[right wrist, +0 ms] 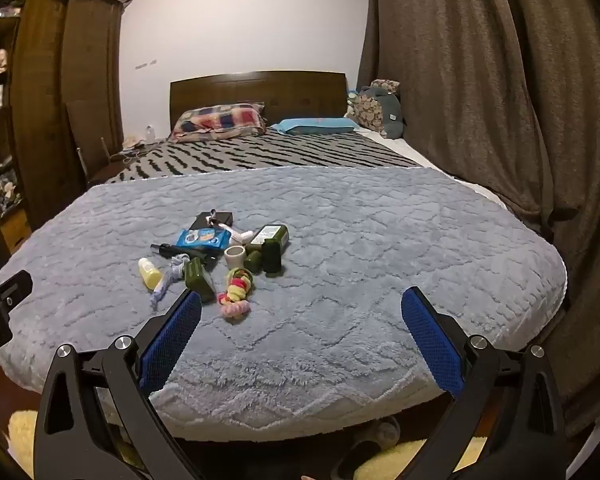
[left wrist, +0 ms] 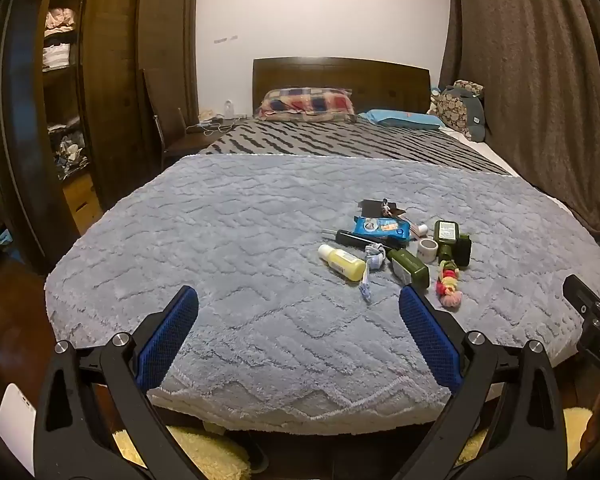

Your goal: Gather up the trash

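Observation:
A small heap of odds and ends lies on the grey fleece blanket (left wrist: 260, 240) of a bed. In it are a yellow bottle (left wrist: 342, 262), a blue wipes packet (left wrist: 382, 227), dark green bottles (left wrist: 410, 266), a white tape roll (left wrist: 428, 249), a black pen-like stick (left wrist: 364, 239) and a stack of coloured hair ties (left wrist: 449, 284). My left gripper (left wrist: 298, 298) hovers open over the bed's foot, left of and nearer than the heap. The right gripper (right wrist: 302, 300) is open too, with the hair ties (right wrist: 236, 292) and a green bottle (right wrist: 198, 278) by its left finger (right wrist: 172, 340).
A wooden wardrobe (left wrist: 112, 80) with open shelves stands left of the bed. Brown curtains (right wrist: 480, 100) hang along the right side. Pillows (left wrist: 308, 104) and a headboard (left wrist: 340, 76) are at the far end. Yellow fluffy slippers (left wrist: 216, 452) lie on the floor below the bed's foot.

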`<state>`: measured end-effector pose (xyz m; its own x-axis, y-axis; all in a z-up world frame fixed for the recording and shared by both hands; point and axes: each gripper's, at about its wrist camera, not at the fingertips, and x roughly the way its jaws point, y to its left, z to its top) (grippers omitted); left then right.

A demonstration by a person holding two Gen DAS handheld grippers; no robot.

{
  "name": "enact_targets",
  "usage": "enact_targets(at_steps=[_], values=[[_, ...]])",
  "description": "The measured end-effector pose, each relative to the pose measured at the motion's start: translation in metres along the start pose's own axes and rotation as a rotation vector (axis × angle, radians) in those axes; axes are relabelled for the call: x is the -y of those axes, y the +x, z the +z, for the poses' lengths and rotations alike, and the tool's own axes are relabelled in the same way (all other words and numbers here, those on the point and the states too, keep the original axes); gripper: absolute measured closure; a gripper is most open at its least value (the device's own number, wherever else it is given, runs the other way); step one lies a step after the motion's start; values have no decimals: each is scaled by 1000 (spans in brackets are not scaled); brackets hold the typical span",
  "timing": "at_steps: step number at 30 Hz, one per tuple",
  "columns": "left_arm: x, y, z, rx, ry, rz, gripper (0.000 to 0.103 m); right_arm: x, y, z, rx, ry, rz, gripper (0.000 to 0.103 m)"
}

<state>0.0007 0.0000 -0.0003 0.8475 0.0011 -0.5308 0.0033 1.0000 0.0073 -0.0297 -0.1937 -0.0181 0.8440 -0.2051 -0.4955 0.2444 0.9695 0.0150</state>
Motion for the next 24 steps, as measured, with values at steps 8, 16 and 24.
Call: enact_targets(at_steps=[8, 16, 24], values=[[1, -9, 2, 16, 9, -3, 8, 1, -3, 2, 4, 14, 13, 3], [2, -12, 3, 23, 11, -3, 8, -6, 2, 2, -3, 41, 11, 3], [3, -12, 4, 23, 9, -5, 8, 12, -8, 9, -1, 29, 26, 3]])
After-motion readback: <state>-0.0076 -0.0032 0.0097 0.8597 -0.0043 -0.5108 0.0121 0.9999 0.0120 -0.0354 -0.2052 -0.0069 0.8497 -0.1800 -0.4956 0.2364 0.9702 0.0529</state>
